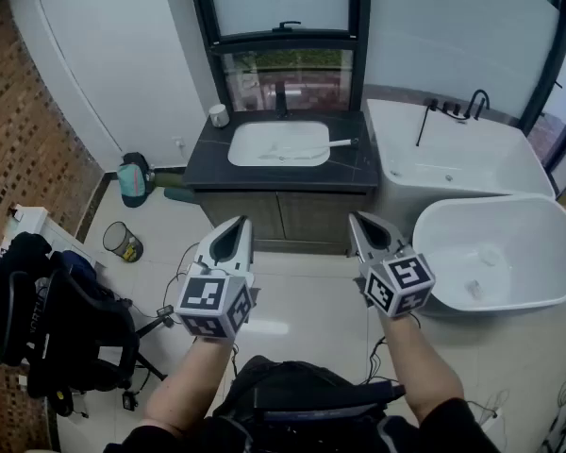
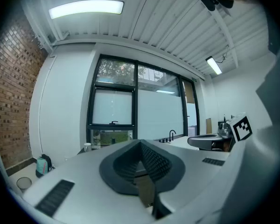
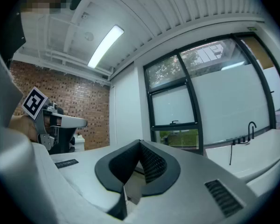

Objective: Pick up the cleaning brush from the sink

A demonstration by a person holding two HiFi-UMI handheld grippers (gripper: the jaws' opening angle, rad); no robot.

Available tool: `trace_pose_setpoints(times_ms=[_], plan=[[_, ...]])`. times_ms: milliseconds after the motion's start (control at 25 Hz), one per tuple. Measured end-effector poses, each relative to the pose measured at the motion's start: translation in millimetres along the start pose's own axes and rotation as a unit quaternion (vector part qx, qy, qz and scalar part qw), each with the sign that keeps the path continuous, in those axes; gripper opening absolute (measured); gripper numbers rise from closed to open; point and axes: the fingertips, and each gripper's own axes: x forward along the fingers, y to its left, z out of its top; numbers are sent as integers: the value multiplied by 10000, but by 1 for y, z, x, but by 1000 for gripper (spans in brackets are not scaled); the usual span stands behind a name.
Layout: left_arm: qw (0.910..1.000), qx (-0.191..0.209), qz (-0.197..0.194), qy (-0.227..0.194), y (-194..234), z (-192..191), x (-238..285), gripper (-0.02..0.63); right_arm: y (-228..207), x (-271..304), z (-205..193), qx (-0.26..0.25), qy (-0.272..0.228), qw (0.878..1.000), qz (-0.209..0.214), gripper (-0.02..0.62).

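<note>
The white sink [image 1: 264, 132] is set in a dark vanity top [image 1: 203, 163] under the window, in the head view. The cleaning brush [image 1: 332, 143] lies across the basin, its white handle reaching over the right rim. Both grippers are held level over the floor, well short of the vanity and side by side. My left gripper [image 1: 241, 221] has its jaws closed tip to tip with nothing between them, as the left gripper view [image 2: 140, 142] also shows. My right gripper [image 1: 355, 216] is likewise shut and empty [image 3: 140, 142]. Neither gripper view shows the brush.
A white bathtub [image 1: 495, 253] stands at the right, with a white ledge and black taps [image 1: 453, 109] behind it. A white cup [image 1: 218, 115] sits on the vanity's left corner. On the floor at left are a teal bag [image 1: 132, 179], a small bin [image 1: 123, 243] and a black chair [image 1: 47, 319].
</note>
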Motion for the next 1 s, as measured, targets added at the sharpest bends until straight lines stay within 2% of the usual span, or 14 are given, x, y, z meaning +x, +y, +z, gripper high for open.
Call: trace_pose_setpoints(times_ms=[240, 480, 640, 800, 920, 1000], plan=[[9998, 48, 169, -21, 43, -3, 45, 3, -30, 71, 15, -464, 304, 9976, 405, 0], [9996, -68, 164, -218, 127, -2, 106, 3, -37, 175, 27, -740, 358, 9951, 543, 0], [9997, -83, 73, -195, 202, -8, 207, 3, -80, 286, 21, -801, 466, 9944, 515, 0], [9996, -229, 140, -22, 259, -21, 287, 3, -125, 372, 24, -784, 553, 9941, 498, 0], [9988, -346, 304, 155, 294, -16, 346, 3, -156, 439, 36, -836, 818, 9894, 866, 0], [9978, -430, 449, 224, 317, 1, 394, 3, -183, 491, 52, -919, 989, 9842, 1145, 3]])
